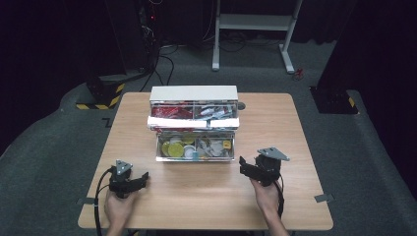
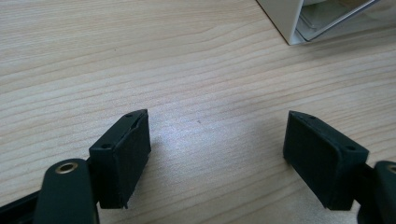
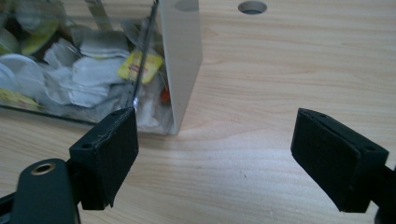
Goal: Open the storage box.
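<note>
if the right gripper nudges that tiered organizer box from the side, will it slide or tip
Probably slide: the organizer box sits flat on the smooth wooden table. Its stepped upper tier is set back, so a high push might rock it. The packets inside look loose and light, likely to shift.

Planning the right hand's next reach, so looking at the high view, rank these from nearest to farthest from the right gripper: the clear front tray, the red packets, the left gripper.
From the right gripper:
1. Clear front tray, just left of it.
2. Red packets, rear left compartment.
3. Left gripper, across the table's near edge.
</note>
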Demonstrator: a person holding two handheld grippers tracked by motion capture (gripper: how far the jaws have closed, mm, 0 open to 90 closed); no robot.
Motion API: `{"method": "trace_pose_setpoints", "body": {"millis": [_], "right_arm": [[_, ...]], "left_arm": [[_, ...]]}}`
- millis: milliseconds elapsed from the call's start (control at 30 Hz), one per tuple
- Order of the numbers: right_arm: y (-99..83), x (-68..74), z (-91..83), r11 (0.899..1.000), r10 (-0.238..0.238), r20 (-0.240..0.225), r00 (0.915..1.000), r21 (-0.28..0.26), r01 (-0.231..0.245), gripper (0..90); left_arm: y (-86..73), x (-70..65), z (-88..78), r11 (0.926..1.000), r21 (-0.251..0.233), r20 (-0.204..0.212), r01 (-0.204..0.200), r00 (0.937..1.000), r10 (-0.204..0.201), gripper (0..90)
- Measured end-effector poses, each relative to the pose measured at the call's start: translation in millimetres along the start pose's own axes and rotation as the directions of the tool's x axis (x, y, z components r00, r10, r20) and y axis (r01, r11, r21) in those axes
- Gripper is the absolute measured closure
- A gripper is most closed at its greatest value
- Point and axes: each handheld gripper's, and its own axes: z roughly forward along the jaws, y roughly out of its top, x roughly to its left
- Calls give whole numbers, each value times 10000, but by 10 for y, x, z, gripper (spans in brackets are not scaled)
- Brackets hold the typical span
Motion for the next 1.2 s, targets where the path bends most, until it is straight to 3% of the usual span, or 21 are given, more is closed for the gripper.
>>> {"method": "trace_pose_setpoints", "body": {"millis": [367,667,1000,1200], "right_arm": [[261,70,-164,9990,-180,-532,9984,-418,158,169],[430,163,-203,9958,-640,-623,9960,-694,597,193],[665,285,-319,9875,-1202,-1115,9865,-1151,1073,242],[784,282,-300,9874,-1179,-1155,9863,-1192,1041,246]], "left_arm": [[0,0,1,10000,-10,8,17,10000,-17,234],[0,1,0,10000,-3,15,8,10000,-8,234],[0,1,0,10000,-4,2,5,10000,-5,236],[0,0,0,10000,-4,-1,8,10000,-8,237]]}}
